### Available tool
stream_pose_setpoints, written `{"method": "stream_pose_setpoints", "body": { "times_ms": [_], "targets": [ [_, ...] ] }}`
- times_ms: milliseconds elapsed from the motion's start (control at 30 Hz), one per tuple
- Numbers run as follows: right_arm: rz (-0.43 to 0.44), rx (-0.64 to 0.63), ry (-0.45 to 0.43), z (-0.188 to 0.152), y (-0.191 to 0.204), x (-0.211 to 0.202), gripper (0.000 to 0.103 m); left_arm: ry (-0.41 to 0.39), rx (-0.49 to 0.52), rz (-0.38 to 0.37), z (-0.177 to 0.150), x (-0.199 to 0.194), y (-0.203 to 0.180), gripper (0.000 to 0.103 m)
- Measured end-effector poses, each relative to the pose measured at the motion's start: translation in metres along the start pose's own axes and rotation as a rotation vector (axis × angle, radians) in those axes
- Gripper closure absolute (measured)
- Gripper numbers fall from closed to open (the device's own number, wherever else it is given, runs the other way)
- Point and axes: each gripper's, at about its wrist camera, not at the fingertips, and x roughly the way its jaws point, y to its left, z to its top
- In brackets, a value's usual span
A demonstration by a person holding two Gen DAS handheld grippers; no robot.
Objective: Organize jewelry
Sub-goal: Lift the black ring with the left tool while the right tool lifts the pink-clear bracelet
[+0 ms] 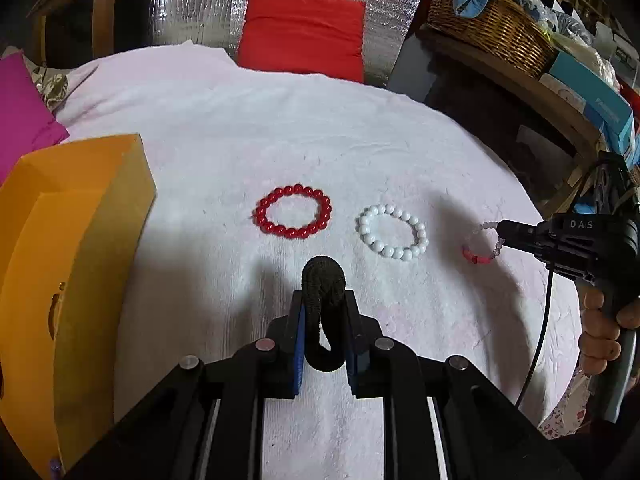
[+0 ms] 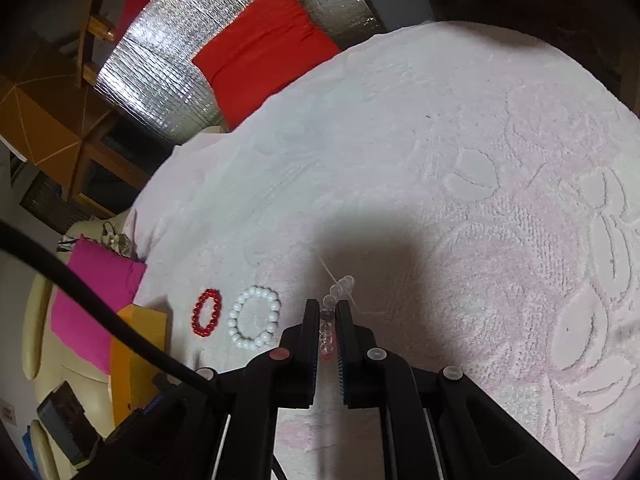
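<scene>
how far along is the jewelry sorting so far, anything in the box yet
Nothing visibly stored: the orange box's inside is out of sight. In hand: the left tool is shut on a black fabric band, and the right tool is shut on a clear and pink bead bracelet. Left: the red bead bracelet and white bead bracelet lie side by side on the pale towel.

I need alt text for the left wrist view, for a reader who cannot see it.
The left gripper holds a black fabric band in its jaws above a white towel. Ahead lie a red bead bracelet and a white bead bracelet; the right gripper pinches a pink bracelet. An orange box stands left.
</scene>
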Motion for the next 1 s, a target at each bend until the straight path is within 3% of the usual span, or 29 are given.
{"method": "stream_pose_setpoints", "body": {
  "times_ms": [167,600,867,1000],
  "targets": [
    [-0.071,-0.002,0.026,0.001,-0.011,0.007,0.094,0.037,0.004,0.010,-0.003,0.009,0.001,0.085],
    [-0.141,0.048,0.068,0.006,-0.026,0.023,0.091,0.064,0.010,0.043,-0.004,0.017,0.000,0.083],
    [-0.212,-0.007,0.050,0.004,-0.017,0.032,0.087,0.073,-0.004,0.048,-0.004,0.018,0.007,0.078],
    [-0.241,-0.100,0.018,0.000,-0.004,0.035,0.087,0.076,0.000,0.046,-0.005,0.019,0.008,0.078]
  ]
}}
